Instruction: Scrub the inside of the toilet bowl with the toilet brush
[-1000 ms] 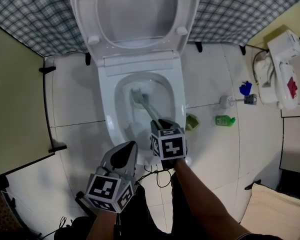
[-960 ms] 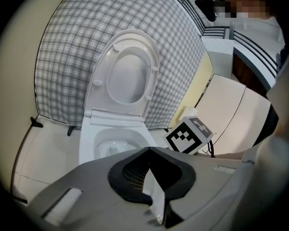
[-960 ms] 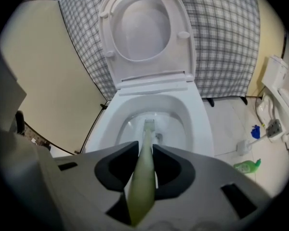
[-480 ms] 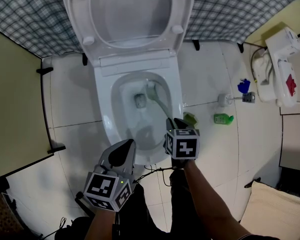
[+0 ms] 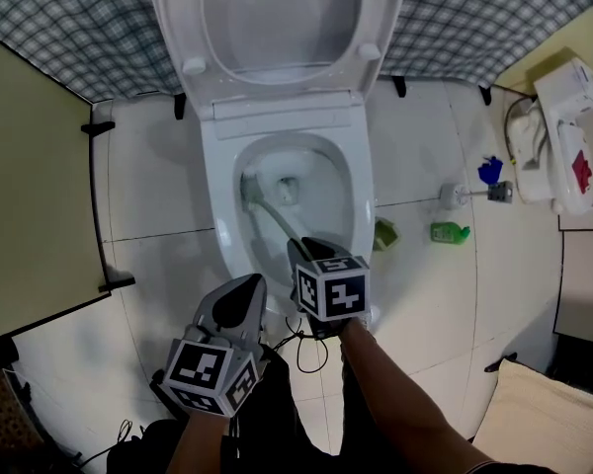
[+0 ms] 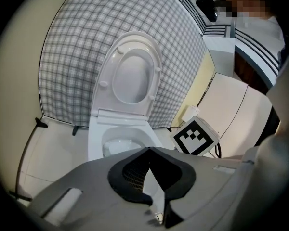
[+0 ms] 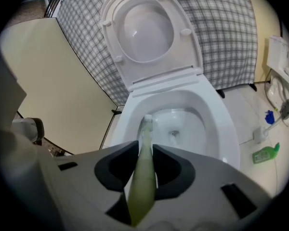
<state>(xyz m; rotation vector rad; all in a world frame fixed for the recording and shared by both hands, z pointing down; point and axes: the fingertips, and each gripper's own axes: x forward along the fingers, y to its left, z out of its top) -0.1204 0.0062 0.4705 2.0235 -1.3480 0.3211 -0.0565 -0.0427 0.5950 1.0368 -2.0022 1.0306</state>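
Toilet brush point(image 5: 270, 218) slants into the open toilet bowl point(image 5: 359, 200), its head at the bowl's left inner wall; the right claw point(image 5: 311, 249) clamps its green handle. Left claw point(image 5: 249, 286), closed and empty, hovers near the bowl's front rim

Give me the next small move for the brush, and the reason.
Probably sweep the brush head rightward across the toilet bowl: the right gripper is clamped on the toilet brush, and in the head view the head sits at the bowl's left inner wall.
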